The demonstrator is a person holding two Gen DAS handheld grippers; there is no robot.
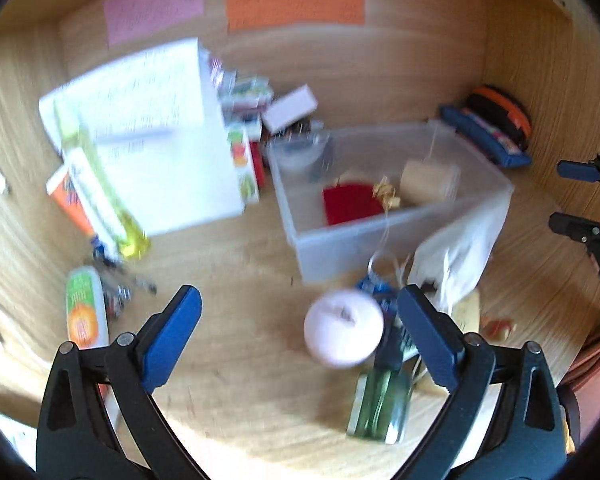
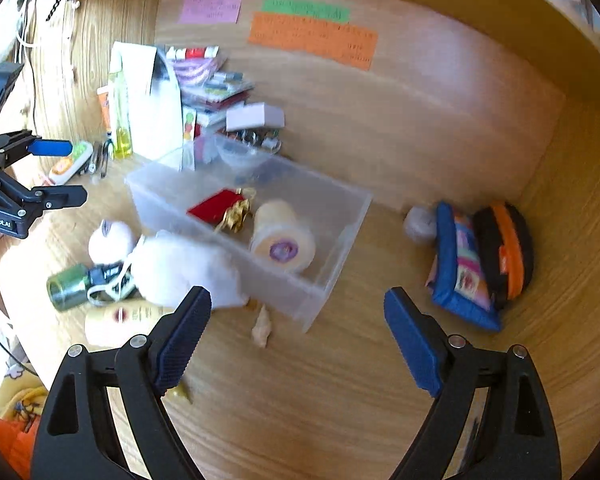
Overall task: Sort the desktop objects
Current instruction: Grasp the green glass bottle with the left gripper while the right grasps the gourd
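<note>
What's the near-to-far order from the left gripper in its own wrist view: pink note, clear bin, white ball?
From the left gripper:
1. White ball, between the fingers, toward the right one.
2. Clear bin, ahead, right of centre.
3. Pink note, on the back wall, upper left.

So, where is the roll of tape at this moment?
The roll of tape lies on its side inside the clear plastic bin, toward its right end, just right of the red pouch and gold ornament; the left wrist view shows it there too.

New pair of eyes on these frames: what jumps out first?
The clear plastic bin mid-desk, holding a red pouch and a tape roll. Then the white fluffy item slumped against its near wall, and the orange note on the back panel. Both grippers hang open, empty.
</note>
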